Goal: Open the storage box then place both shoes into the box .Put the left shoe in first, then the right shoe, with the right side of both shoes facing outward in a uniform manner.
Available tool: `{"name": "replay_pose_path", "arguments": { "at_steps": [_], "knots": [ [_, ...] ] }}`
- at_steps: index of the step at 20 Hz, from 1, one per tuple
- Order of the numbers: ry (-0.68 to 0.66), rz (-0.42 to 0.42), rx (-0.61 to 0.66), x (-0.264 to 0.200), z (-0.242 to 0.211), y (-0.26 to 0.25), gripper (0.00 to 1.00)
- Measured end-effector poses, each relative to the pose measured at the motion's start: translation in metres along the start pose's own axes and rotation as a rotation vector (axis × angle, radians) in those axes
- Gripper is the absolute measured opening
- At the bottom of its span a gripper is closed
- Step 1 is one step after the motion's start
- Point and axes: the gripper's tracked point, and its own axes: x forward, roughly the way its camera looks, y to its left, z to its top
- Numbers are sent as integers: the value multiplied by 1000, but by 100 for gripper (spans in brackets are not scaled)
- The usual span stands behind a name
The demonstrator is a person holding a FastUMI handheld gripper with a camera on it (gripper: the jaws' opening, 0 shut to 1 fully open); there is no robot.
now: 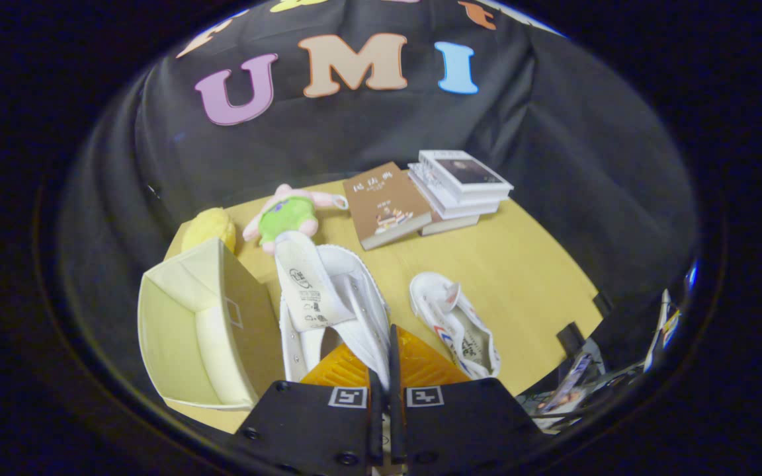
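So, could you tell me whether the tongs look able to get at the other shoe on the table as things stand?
Probably not yet: the tongs are shut on one white shoe, so they are occupied. The second shoe lies beside them on the table with nothing over it.

Gripper [384,360] camera looks down over the table [526,264].

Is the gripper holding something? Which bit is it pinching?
Yes. The gripper holds a white shoe, its fingers shut on the shoe's side wall near the opening, beside the open storage box.
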Motion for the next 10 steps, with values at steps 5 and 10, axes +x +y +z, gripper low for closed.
{"name": "replay_pose_path", "arguments": {
  "at_steps": [5,10],
  "knots": [
    [-77,163,-8,-34,38,104,8],
    [-43,360,5,-25,29,218,8]
  ]
}}
